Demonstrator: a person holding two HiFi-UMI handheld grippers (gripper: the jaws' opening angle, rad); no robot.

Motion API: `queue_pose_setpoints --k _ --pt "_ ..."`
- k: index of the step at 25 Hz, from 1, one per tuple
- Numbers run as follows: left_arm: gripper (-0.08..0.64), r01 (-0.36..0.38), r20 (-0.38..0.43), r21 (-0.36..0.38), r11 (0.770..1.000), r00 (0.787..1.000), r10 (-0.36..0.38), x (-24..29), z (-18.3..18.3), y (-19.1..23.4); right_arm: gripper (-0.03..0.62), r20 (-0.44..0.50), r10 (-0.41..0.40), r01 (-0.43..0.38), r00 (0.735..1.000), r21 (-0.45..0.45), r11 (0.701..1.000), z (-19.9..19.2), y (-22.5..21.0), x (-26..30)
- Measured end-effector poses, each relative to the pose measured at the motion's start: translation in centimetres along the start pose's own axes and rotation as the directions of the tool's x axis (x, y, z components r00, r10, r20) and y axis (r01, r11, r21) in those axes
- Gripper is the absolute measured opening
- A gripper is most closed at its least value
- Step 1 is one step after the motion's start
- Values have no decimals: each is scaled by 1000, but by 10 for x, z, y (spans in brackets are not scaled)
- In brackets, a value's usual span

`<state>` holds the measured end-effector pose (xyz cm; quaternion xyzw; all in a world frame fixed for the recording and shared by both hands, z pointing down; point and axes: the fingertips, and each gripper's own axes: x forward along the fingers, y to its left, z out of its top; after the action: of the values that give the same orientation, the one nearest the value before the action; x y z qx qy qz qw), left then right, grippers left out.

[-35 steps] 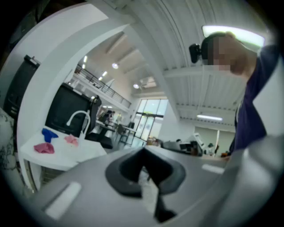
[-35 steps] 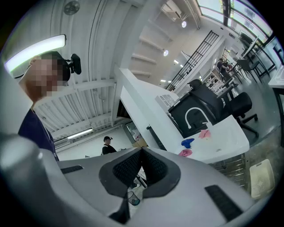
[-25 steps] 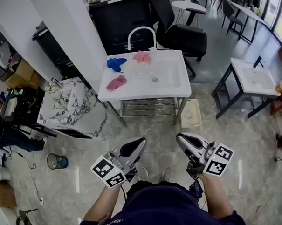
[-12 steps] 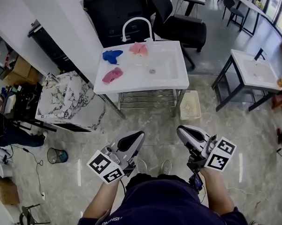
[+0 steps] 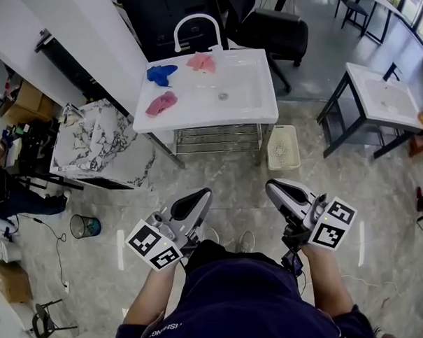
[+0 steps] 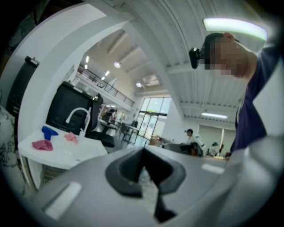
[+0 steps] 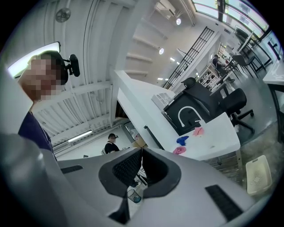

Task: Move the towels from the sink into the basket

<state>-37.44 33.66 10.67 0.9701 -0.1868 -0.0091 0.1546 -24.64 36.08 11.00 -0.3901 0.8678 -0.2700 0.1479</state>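
Three towels lie on the white sink unit (image 5: pixel 249 114) across the room: a blue towel (image 5: pixel 160 73) and a pale pink towel (image 5: pixel 201 61) near the tap, and a darker pink towel (image 5: pixel 160 103) at the front left. A cream basket (image 5: pixel 283 147) stands on the floor at the unit's right leg. My left gripper (image 5: pixel 205 194) and right gripper (image 5: pixel 269 188) are held low near my body, far from the sink, both shut and empty. The towels show small in the left gripper view, among them the darker pink towel (image 6: pixel 42 145), and in the right gripper view, among them the blue towel (image 7: pixel 182 140).
A marbled block (image 5: pixel 100 146) stands left of the sink unit. A second white sink table (image 5: pixel 382 99) is at the right, a black chair (image 5: pixel 270 31) behind. A small bin (image 5: pixel 85 226) sits on the floor at left. A metal rack (image 5: pixel 216 138) fills the space under the sink.
The sink unit and basket have slid up and left in the head view as I moved. Both grippers stay shut at about the same place in the picture.
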Motion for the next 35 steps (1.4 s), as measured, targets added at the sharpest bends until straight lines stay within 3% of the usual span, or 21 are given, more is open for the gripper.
queue_pose_setpoints --k 13,35 --pt "3 -22 10 -28 999 1000 22 12 3 55 9 -43 -36 36 998 7 999 2 -37 37" --pt "3 70 -4 -32 997 998 -70 46 70 255 9 -41 -102 102 994 -6 995 51 -111 236"
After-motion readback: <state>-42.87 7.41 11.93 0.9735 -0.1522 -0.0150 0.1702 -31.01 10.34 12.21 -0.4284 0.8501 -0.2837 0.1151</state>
